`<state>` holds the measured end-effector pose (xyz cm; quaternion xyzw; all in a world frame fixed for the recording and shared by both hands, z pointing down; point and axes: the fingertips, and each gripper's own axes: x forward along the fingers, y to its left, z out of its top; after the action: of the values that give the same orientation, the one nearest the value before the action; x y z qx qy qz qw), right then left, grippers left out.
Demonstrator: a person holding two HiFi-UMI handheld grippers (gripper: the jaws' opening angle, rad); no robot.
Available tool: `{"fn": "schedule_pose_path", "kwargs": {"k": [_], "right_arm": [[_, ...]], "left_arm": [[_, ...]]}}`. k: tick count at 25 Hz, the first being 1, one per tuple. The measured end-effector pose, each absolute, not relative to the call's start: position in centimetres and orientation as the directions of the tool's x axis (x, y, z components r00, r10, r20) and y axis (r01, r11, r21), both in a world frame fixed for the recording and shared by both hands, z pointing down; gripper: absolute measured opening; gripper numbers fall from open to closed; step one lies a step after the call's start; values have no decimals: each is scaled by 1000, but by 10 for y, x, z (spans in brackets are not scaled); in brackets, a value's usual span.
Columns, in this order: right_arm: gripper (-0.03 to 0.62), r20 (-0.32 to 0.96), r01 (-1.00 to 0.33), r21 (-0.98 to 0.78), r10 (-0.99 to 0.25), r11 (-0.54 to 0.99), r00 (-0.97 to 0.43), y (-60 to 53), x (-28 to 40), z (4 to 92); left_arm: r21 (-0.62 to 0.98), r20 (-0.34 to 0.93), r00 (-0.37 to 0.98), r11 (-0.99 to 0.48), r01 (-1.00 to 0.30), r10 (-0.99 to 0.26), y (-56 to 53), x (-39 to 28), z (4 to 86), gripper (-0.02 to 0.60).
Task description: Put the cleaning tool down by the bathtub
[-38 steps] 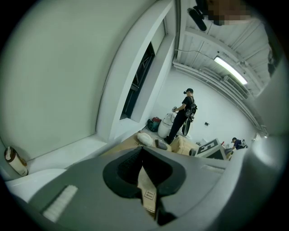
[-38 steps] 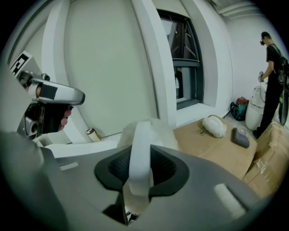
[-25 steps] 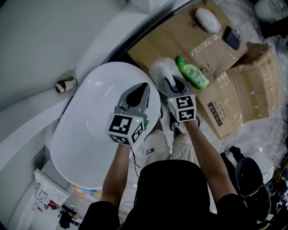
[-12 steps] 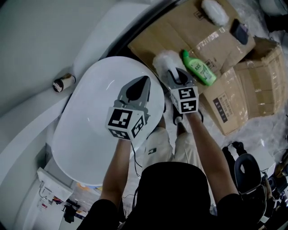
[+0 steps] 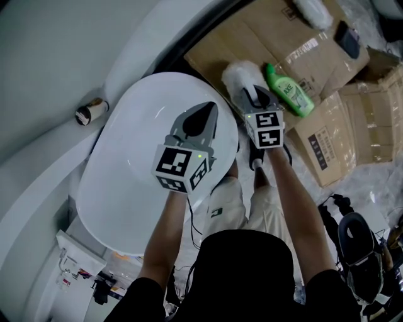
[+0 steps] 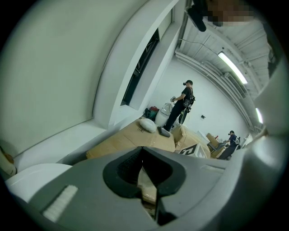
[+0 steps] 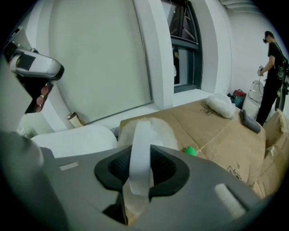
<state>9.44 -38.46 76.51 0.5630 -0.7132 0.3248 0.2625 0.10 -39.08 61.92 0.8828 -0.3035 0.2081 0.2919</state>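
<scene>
The cleaning tool (image 5: pixel 239 77) is a fluffy white pad with a white strap handle (image 7: pixel 139 153). My right gripper (image 5: pixel 257 95) is shut on that strap, and the pad hangs over the flattened cardboard (image 5: pixel 264 38) just right of the white bathtub (image 5: pixel 126 188). The right gripper view shows the strap running up between the jaws (image 7: pixel 137 180), with the fluffy pad (image 7: pixel 158 128) beyond. My left gripper (image 5: pixel 203 114) hovers over the tub's right rim, its jaws together and holding nothing. In the left gripper view, cardboard shows beyond the closed jaws (image 6: pixel 146 180) and the tub's rim (image 6: pixel 27 173) lies at lower left.
A green bottle (image 5: pixel 288 91) lies on the cardboard next to the pad. Another white fluffy thing (image 5: pixel 312 11) and a dark object (image 5: pixel 347 39) lie farther back. A small roll (image 5: pixel 90 112) stands on the ledge left of the tub. Papers (image 5: pixel 75 264) lie at lower left. People stand far off.
Both grippers have sunk lower, the right one still gripping the strap. The fluffy pad now sits closer to the cardboard beside the green bottle.
</scene>
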Motion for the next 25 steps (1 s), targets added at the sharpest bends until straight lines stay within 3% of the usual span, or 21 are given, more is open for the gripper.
{"fn": "schedule_pose_path", "kwargs": {"k": [25], "right_arm": [[97,768,-981,-127,-612,146,-190,-387,94,803]], "left_arm": [[387,560,734,-662,-641,-384,-379,7,638,0]]}}
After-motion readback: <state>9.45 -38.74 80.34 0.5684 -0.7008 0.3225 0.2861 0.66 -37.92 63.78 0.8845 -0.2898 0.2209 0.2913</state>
